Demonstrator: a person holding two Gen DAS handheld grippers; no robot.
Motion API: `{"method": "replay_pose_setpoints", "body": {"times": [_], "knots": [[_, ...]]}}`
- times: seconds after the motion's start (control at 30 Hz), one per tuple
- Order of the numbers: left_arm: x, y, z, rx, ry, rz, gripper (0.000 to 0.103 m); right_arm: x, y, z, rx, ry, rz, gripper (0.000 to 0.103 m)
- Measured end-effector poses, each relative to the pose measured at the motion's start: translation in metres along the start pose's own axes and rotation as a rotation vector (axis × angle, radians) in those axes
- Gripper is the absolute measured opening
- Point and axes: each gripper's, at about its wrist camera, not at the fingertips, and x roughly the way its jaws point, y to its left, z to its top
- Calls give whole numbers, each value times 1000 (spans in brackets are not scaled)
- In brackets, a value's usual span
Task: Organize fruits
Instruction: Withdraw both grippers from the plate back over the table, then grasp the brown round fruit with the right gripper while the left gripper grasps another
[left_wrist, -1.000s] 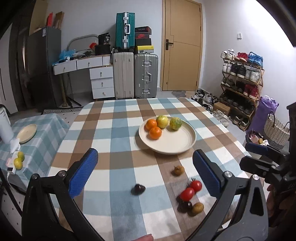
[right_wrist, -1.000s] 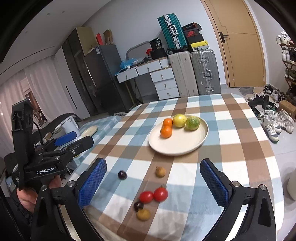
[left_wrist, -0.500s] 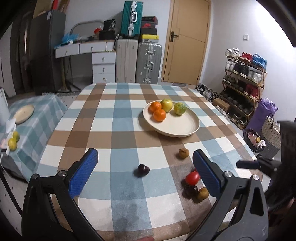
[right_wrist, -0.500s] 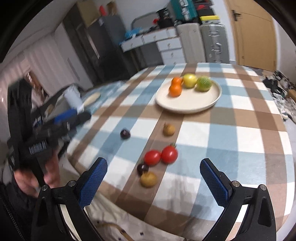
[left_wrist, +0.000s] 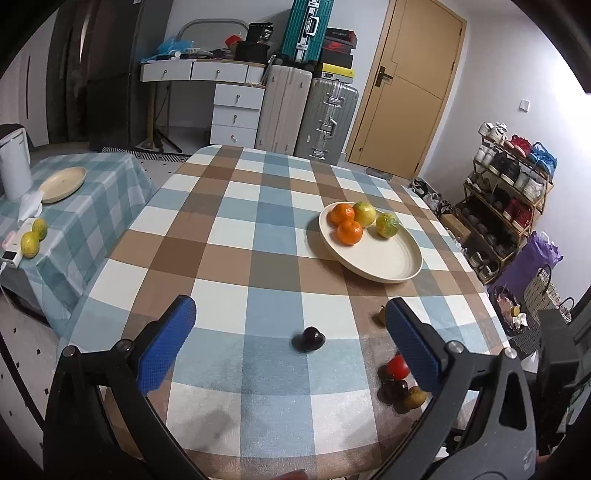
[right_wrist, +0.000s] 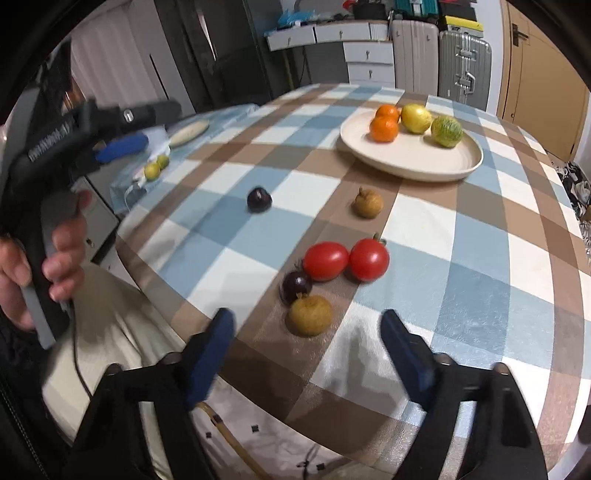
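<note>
A cream plate (left_wrist: 391, 258) (right_wrist: 417, 162) on the checked table holds two oranges (right_wrist: 384, 127), a yellow fruit (right_wrist: 415, 118) and a green fruit (right_wrist: 446, 131). Loose on the cloth lie a dark plum (left_wrist: 308, 338) (right_wrist: 259, 199), a brown fruit (right_wrist: 367, 203), two red tomatoes (right_wrist: 347, 260), a second dark plum (right_wrist: 296, 284) and a second brown fruit (right_wrist: 310, 315). My left gripper (left_wrist: 290, 338) is open and empty, with the plum between its fingertips' line. My right gripper (right_wrist: 308, 341) is open and empty, low over the near brown fruit.
A side table (left_wrist: 92, 206) at the left carries a plate (left_wrist: 62, 179), a white kettle (left_wrist: 14, 168) and two yellow-green fruits (left_wrist: 33, 236). Suitcases (left_wrist: 306, 110), drawers and a door stand behind. A shoe rack (left_wrist: 509, 184) is at the right.
My right gripper has dropped and moved closer to the fruit cluster at the table's near edge. My left gripper has swung left and nearer to the lone dark plum.
</note>
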Motion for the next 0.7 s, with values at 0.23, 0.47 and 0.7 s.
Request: {"method": "replay_pose_setpoints", "body": {"times": [0.23,0.47,0.7], "knots": [[2,-3,-2,16,9,-5,102,8,-4,1,27,20,-5,72],[4,-4,-4,11,15,-5,102,17,2,1,-7,48,-15,50],[6,-5,-6,17,18,-7,102,19,5,1,-26,47,-22,38]]}}
